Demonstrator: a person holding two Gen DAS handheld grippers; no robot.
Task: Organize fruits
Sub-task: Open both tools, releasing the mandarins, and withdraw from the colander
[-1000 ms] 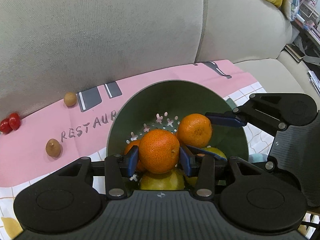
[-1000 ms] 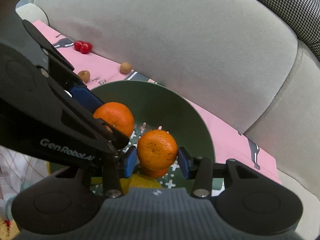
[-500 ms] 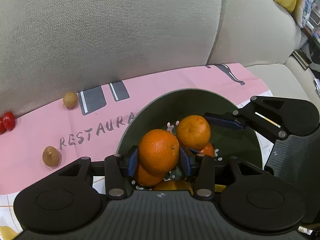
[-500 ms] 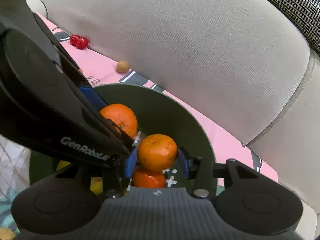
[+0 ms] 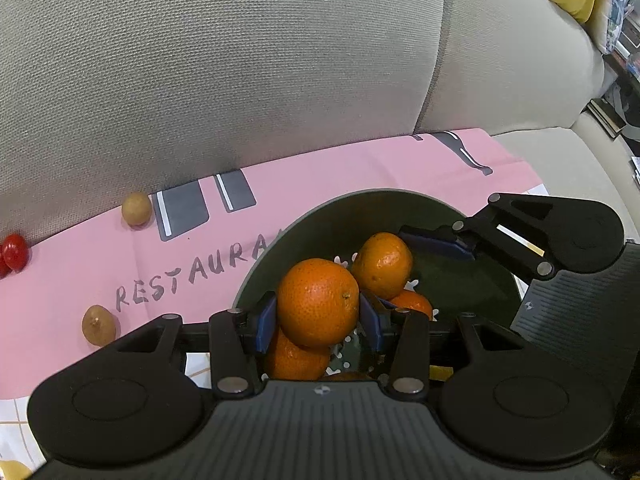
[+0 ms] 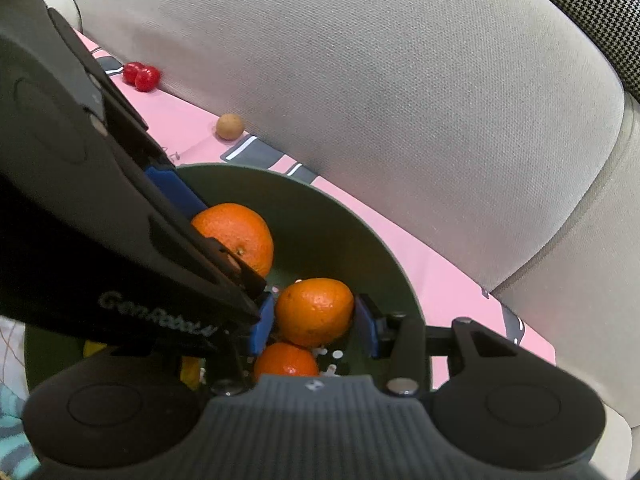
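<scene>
Tangerines, one clamped in your left gripper, another in your right gripper, have sunk deeper into the green bowl; release looks imminent.

Two grippers are showing, the left gripper and the right gripper. One dark green bowl is sitting on one pink cloth. Four oranges are showing in the left wrist view: one and another in the fingers, two more lying below. Two small brown fruits and two red fruits are lying on the cloth.
</scene>
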